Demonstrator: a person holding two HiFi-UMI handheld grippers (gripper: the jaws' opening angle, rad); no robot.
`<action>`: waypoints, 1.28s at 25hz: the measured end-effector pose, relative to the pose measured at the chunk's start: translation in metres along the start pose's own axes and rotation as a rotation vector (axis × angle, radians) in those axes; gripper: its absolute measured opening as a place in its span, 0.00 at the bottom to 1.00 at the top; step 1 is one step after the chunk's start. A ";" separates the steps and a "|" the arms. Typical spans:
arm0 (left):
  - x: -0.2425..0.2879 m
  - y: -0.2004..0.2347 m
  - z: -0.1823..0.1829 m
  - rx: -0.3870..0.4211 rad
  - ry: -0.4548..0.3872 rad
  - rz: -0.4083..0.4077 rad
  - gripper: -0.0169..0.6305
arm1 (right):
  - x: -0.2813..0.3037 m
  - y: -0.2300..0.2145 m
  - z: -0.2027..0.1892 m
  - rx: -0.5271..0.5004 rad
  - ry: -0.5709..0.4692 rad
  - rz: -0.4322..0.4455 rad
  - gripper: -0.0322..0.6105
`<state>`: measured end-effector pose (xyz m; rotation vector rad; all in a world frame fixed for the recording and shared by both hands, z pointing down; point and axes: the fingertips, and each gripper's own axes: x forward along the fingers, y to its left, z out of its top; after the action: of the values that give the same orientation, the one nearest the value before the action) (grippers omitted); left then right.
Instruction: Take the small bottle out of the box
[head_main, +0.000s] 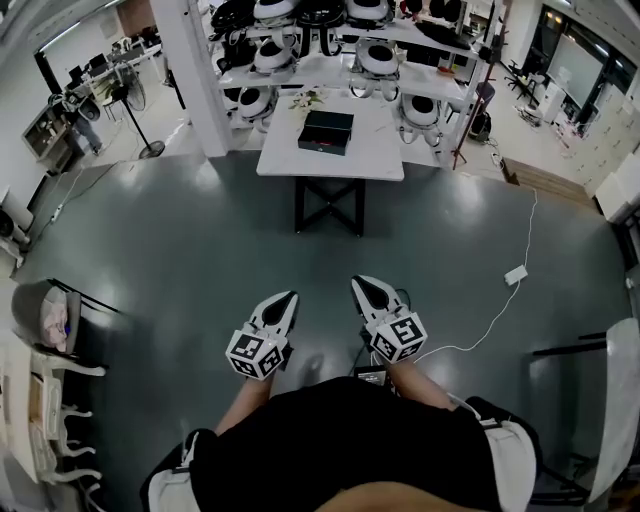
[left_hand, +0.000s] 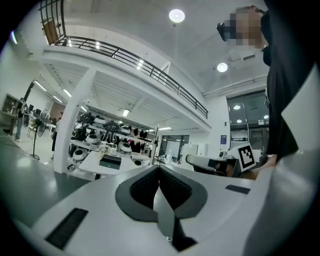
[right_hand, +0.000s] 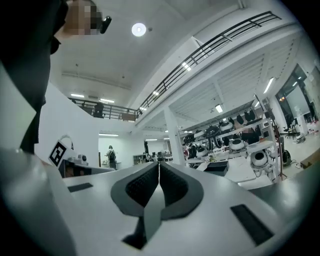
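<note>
The left gripper and right gripper are both clenched on nothing, well short of the far table. The box lies there shut, the small bottle presumably hidden inside. Best walk close, then part 1 pair of jaws to open it

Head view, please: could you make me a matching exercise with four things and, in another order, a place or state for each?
1. black box
2. left gripper
3. white power strip
4. standing fan

A. on the floor, right of the white table
B. on the white table
C. shut and empty
D. on the floor, left of the white table

Pairs: 1-B, 2-C, 3-A, 4-D
</note>
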<state>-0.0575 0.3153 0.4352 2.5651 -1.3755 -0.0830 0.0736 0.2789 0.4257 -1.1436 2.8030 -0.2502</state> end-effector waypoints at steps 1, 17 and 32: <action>0.000 -0.001 0.000 0.005 -0.001 0.002 0.05 | -0.002 0.000 0.002 0.006 -0.013 0.003 0.10; 0.045 -0.045 -0.005 0.021 0.016 -0.017 0.05 | -0.043 -0.041 -0.006 0.019 0.041 0.013 0.10; 0.069 -0.069 -0.025 -0.009 0.040 0.015 0.05 | -0.080 -0.087 -0.023 0.050 0.061 -0.001 0.10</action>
<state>0.0407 0.2994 0.4484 2.5346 -1.3768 -0.0359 0.1860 0.2764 0.4676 -1.1457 2.8309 -0.3591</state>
